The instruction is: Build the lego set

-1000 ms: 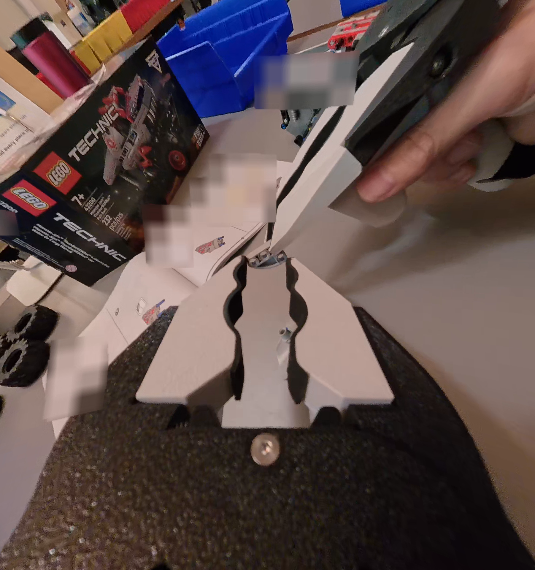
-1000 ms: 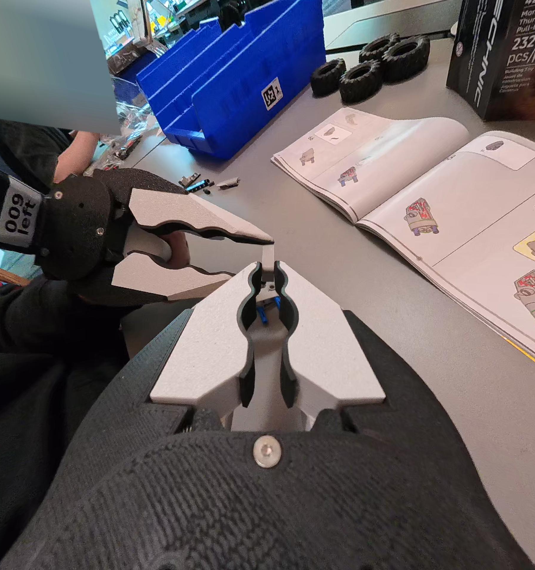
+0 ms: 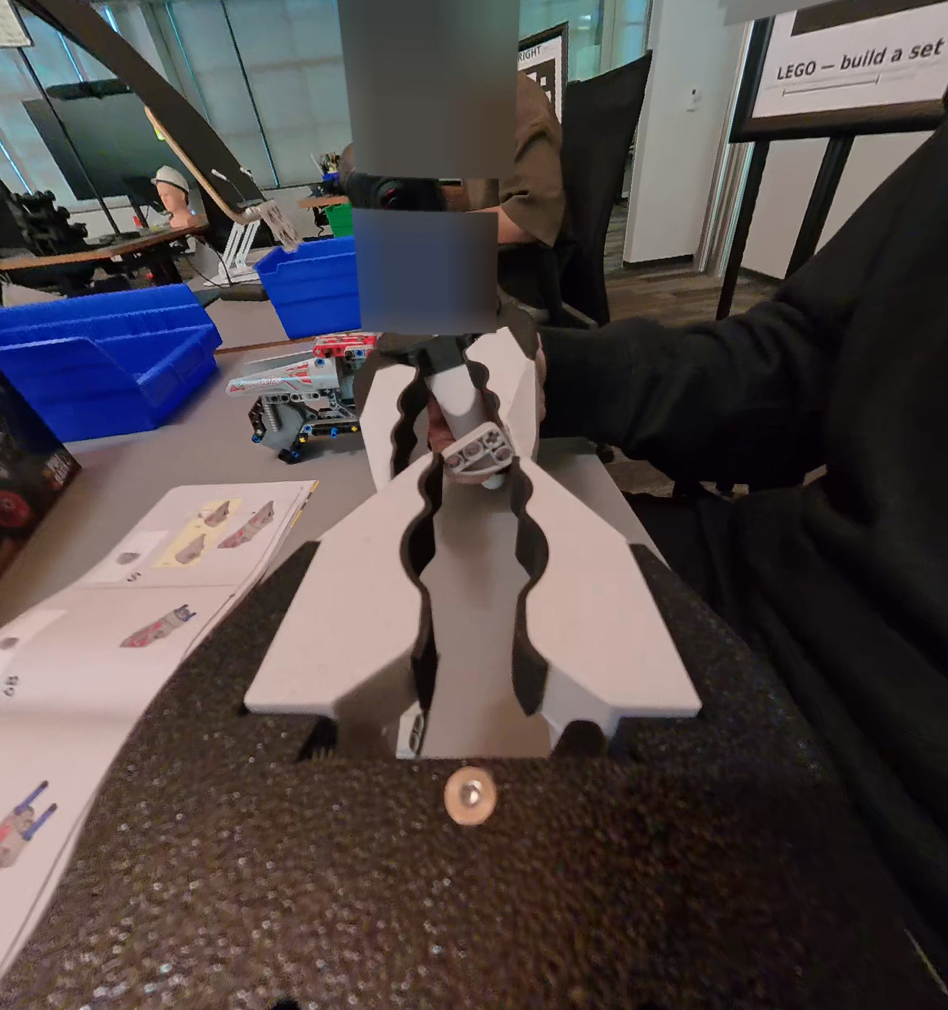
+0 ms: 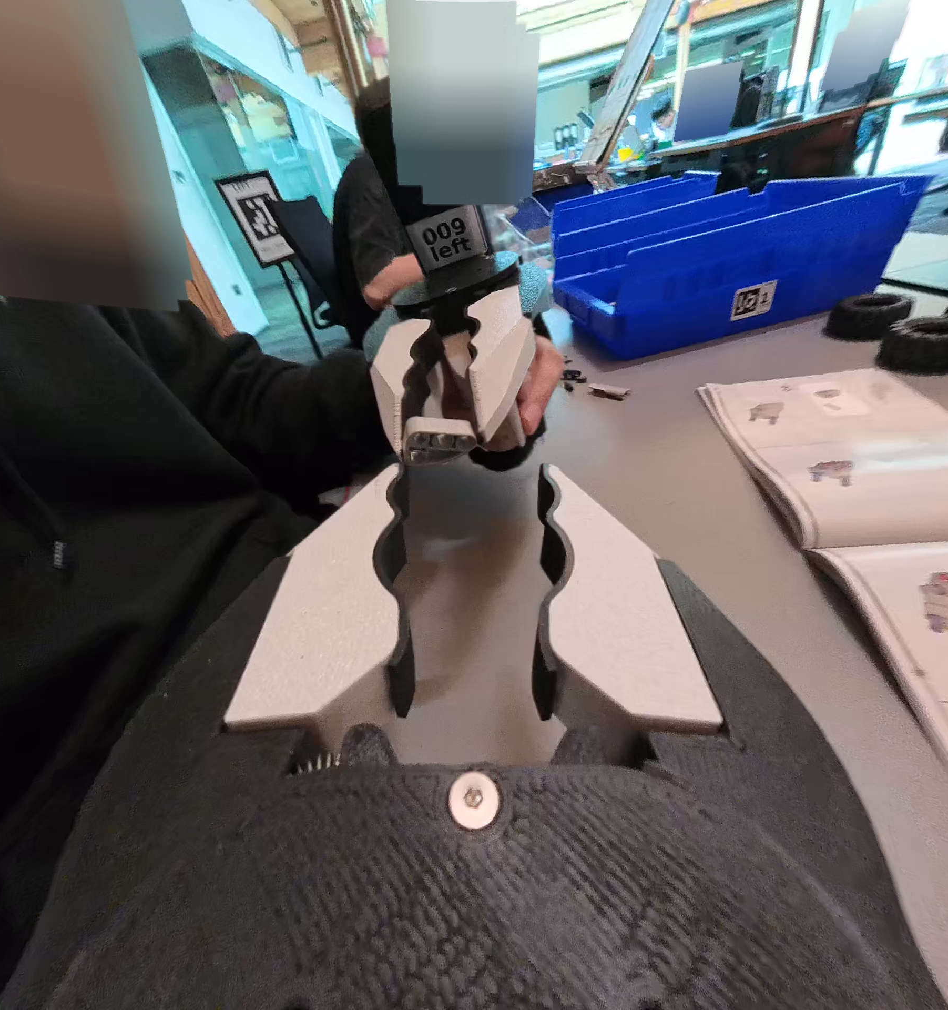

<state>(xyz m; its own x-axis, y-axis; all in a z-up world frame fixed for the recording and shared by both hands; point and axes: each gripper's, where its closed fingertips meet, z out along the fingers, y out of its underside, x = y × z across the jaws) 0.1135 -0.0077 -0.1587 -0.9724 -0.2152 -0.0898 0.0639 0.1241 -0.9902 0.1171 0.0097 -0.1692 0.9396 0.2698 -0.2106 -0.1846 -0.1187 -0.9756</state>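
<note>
A small light grey Lego beam piece [image 3: 480, 451] with holes sits pinched between my left gripper's [image 3: 477, 469] tips. In the right wrist view my left gripper [image 4: 441, 432] faces the camera and holds the same piece [image 4: 439, 437] above the grey table [image 4: 652, 492]. My right gripper [image 4: 474, 475] is open and empty, its tips just short of the piece. In the left wrist view the right gripper [image 3: 452, 421] shows behind the piece with its jaws apart. A partly built red, white and grey Lego model [image 3: 302, 393] stands on the table farther back.
An open instruction booklet [image 3: 187, 546] lies left of the left gripper and also shows in the right wrist view [image 4: 843, 464]. Blue bins [image 4: 734, 257] stand at the back, with black tires [image 4: 925, 344] and small loose parts [image 4: 608, 389] nearby. The dark Lego box [image 3: 2, 464] is far left.
Both grippers have lifted and tilted up from the table. The right gripper has opened and drawn back from the piece. The left gripper still holds the grey piece.
</note>
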